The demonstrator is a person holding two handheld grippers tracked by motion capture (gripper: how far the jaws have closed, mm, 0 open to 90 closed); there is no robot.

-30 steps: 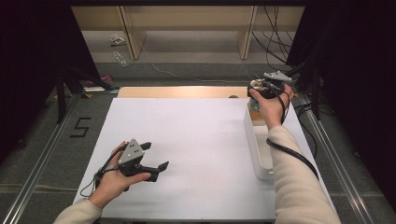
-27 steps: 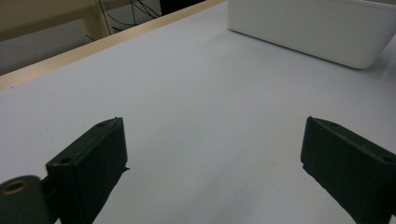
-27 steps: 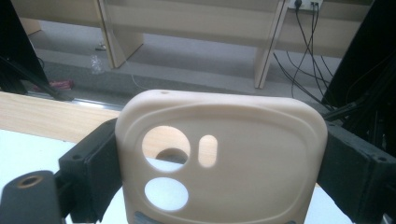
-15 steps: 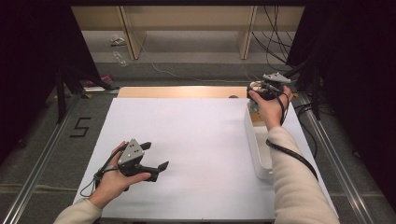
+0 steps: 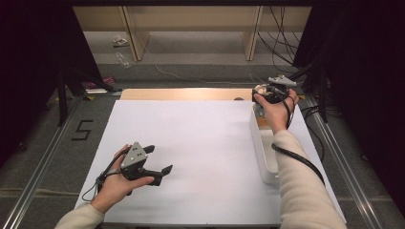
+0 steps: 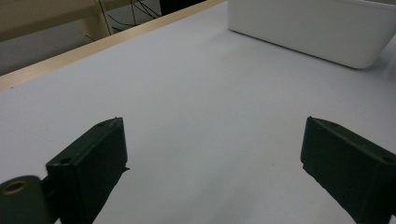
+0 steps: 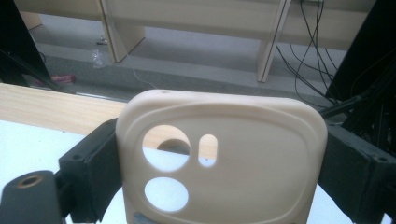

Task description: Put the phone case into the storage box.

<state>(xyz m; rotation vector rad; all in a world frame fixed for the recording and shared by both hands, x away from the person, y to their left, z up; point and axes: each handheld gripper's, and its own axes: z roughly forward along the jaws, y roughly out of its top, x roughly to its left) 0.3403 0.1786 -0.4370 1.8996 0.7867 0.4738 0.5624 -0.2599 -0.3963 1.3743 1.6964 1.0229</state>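
Observation:
A beige phone case [image 7: 243, 149] with round camera cut-outs stands upright between the jaws of my right gripper [image 7: 222, 140], which press on its two long sides. In the high view that right gripper [image 5: 263, 94] holds the phone case [image 5: 260, 88] in the air over the far end of a long white bin [image 5: 264, 148]. My left gripper [image 5: 160, 160] rests low over the white table sheet [image 5: 200, 138] at the near left. In its own view the left gripper [image 6: 215, 126] stands wide open with only bare sheet between the jaws.
The white bin [image 6: 308, 28] lies along the right edge of the table sheet. A strip of wooden tabletop [image 5: 186, 94] runs along the far edge. Beyond it are wooden shelf legs [image 5: 136, 33] and cables [image 5: 282, 28] on the floor.

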